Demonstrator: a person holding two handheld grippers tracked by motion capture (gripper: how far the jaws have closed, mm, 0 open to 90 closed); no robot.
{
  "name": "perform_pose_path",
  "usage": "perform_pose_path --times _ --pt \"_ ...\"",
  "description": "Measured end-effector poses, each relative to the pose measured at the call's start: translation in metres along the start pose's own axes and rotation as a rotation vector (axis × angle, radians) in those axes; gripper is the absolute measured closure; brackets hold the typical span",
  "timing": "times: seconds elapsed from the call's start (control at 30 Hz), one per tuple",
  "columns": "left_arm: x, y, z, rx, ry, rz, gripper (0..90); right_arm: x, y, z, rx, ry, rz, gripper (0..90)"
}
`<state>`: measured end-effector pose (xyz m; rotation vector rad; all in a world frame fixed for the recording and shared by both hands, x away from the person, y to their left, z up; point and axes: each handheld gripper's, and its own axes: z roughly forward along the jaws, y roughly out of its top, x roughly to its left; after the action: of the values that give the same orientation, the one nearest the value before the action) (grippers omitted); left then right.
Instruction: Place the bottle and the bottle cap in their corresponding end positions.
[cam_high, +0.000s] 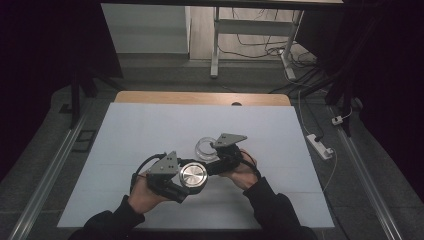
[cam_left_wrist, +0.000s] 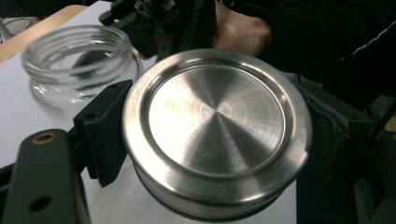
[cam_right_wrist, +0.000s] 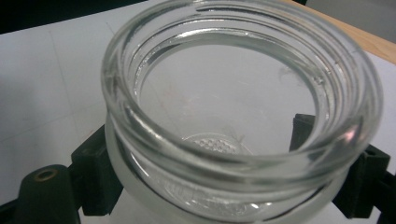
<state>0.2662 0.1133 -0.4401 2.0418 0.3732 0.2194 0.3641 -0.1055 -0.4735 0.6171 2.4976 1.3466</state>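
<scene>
High view is showing the metal lid (cam_high: 193, 174) at lower centre of the frame, and the left hand-held gripper (cam_high: 175, 185) is clamping it by the rim. Just above it, the glass jar (cam_high: 205, 148) is sitting gripped in the right hand-held gripper (cam_high: 220, 152), seemingly resting on the white bench (cam_high: 150, 130). Smooth glass is likely slipping if the lid is coming down tilted, cross-threading or jamming.

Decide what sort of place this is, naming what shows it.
Probably a lab or recording workspace: a table under a white sheet, loose cables on the floor beside a power strip, and a desk frame behind.
</scene>
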Motion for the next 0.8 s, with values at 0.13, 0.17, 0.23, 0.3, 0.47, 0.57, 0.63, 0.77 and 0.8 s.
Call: perform_pose_path --times 0.13,0.17,0.23,0.3,0.47,0.57,0.63,0.77,0.8 --pt "-0.002 -0.005 0.005 0.003 0.001 -0.004 19.6 -0.003 0.002 0.003 -0.003 -0.004 0.005 15.2" --pt "-0.003 -0.006 0.006 0.004 0.0 -0.005 19.6 -0.004 0.003 0.003 -0.004 -0.007 0.005 15.2" --pt "-0.003 -0.01 0.009 0.01 -0.004 -0.012 19.7 -0.006 0.003 0.005 -0.006 -0.009 0.009 15.1" --pt "-0.003 -0.012 0.01 0.011 -0.004 -0.017 19.6 -0.007 0.004 0.005 -0.004 -0.012 0.011 15.2" --pt "-0.003 -0.021 0.018 0.027 -0.014 -0.041 19.7 -0.012 0.005 0.009 -0.002 -0.025 0.016 15.2" --pt "-0.004 -0.026 0.024 0.034 -0.012 -0.035 19.6 -0.016 0.006 0.014 0.004 -0.039 0.021 15.2" --pt "-0.004 -0.028 0.027 0.033 -0.008 -0.034 19.7 -0.019 0.006 0.016 0.006 -0.045 0.023 15.2" --pt "-0.003 -0.034 0.035 0.044 -0.013 -0.031 19.7 -0.024 0.007 0.02 0.004 -0.057 0.033 15.2" --pt "-0.002 -0.036 0.038 0.049 -0.01 -0.029 19.7 -0.026 0.007 0.02 0.004 -0.062 0.039 15.2"
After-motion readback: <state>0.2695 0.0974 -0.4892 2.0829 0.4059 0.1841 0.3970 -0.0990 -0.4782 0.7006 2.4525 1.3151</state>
